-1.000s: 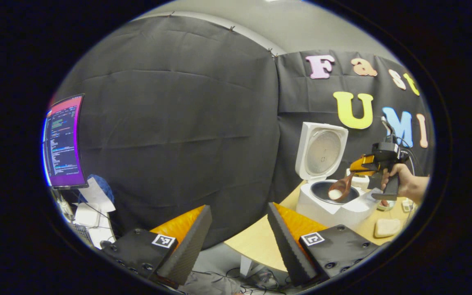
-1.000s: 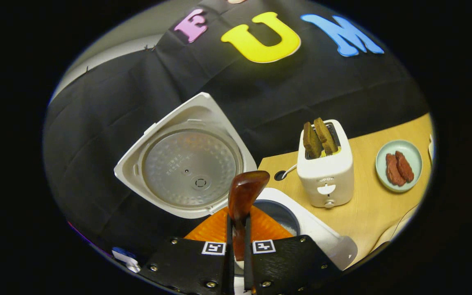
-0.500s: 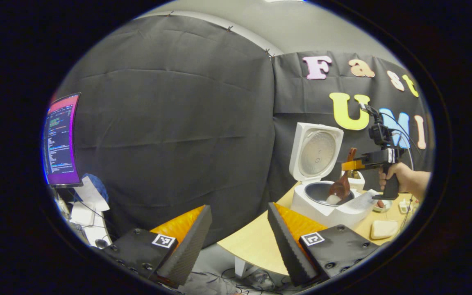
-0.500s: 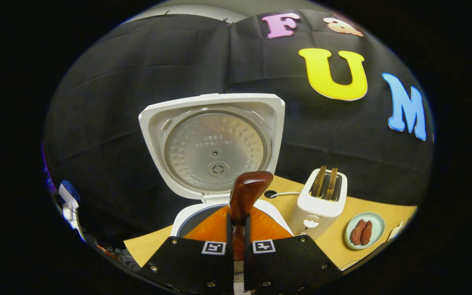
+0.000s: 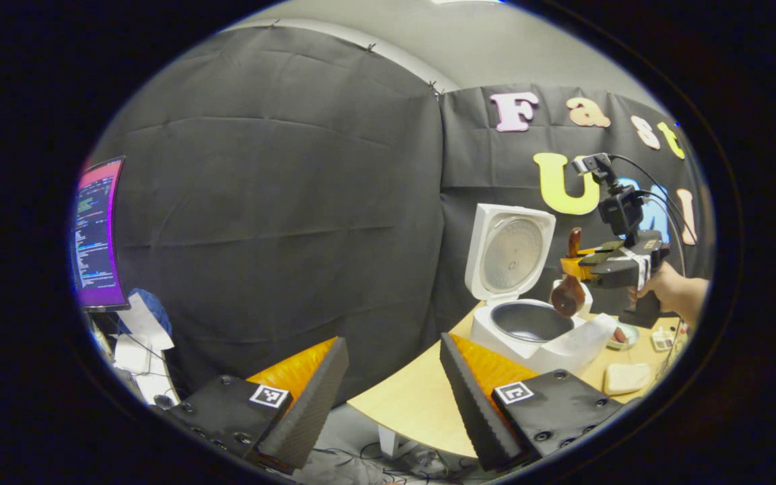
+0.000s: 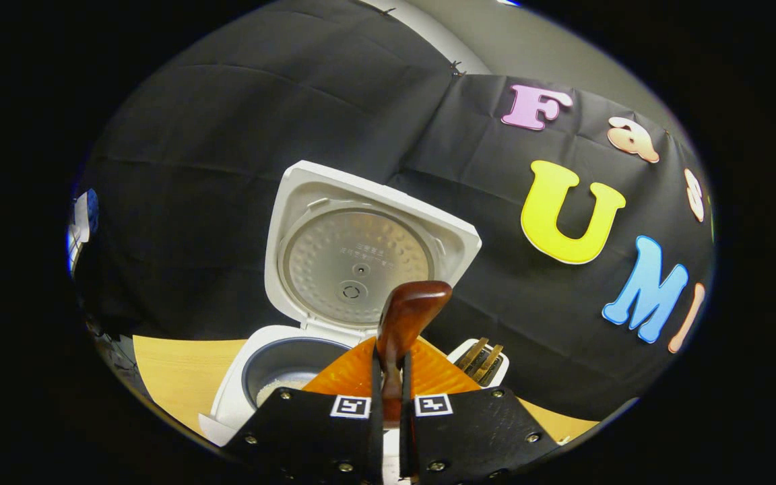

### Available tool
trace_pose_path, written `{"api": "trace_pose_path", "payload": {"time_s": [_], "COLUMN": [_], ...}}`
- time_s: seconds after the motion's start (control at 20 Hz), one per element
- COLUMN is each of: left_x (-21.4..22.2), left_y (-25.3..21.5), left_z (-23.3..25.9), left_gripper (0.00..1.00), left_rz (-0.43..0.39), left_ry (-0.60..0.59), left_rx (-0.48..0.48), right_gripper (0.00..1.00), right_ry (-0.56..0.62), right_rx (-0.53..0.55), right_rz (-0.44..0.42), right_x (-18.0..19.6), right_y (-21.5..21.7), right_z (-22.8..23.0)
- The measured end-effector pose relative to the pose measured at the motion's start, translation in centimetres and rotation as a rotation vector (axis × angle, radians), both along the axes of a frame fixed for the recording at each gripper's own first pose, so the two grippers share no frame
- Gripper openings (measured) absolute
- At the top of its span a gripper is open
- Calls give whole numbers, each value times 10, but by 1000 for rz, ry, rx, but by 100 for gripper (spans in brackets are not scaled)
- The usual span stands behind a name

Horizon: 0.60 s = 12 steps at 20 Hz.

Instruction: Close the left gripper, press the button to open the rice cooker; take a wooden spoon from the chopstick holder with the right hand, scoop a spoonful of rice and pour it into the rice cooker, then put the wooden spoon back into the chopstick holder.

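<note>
The right tool (image 6: 388,377) is clamped on the handle of the dark brown wooden spoon (image 6: 403,322), both fingers pressing its sides, with the handle end rising above the fingertips. In the left gripper view this right tool (image 5: 580,264), held by a person's hand (image 5: 664,286), carries the wooden spoon (image 5: 568,293) with its bowl hanging downward, just above the right rim of the white rice cooker (image 5: 536,333). The cooker's lid (image 5: 509,250) stands upright and open, exposing the dark inner pot (image 5: 529,320). In the right gripper view the white rice cooker (image 6: 240,387) lies below and left of the spoon; a patch of white rice (image 6: 277,388) shows at the bottom of its pot. A white toaster (image 6: 479,360) holding brown slices stands behind the right tool. The left tool (image 5: 388,387) hovers with its fingers wide apart, gripping nothing, over the near edge of the light wooden tabletop (image 5: 408,404). A lit monitor (image 5: 97,236) stands at far left.
</note>
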<state>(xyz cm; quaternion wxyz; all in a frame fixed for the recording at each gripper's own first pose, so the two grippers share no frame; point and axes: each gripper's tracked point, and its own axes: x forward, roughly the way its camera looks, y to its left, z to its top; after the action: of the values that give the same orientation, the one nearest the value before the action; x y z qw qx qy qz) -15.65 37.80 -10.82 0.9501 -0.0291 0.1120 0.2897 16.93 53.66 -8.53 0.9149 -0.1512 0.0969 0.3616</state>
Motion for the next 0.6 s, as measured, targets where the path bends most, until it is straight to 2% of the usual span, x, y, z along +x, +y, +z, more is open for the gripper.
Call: {"api": "trace_pose_path", "payload": {"time_s": [0.2, 0.3, 0.45, 0.5, 0.6], "left_x": [10, 19, 32, 36, 46], "left_y": [-12, -20, -37, -44, -58], "left_z": [9, 17, 33, 38, 46], "left_gripper": [92, 92, 92, 95, 95], "left_rz": [-30, -50, -91, -106, -136], "left_ry": [-10, -15, -30, -37, -53], "left_rx": [3, 20, 46, 50, 56], "right_gripper": [10, 10, 10, 10, 10], "right_ry": [228, 315, 412, 433, 455], "right_rx": [205, 307, 418, 456, 527], "right_rz": [-10, -43, -109, -124, -160], "right_x": [-10, -8, -5, -5, -5], "right_y": [-10, -22, -60, -71, -102], "right_z": [7, 8, 11, 11, 17]}}
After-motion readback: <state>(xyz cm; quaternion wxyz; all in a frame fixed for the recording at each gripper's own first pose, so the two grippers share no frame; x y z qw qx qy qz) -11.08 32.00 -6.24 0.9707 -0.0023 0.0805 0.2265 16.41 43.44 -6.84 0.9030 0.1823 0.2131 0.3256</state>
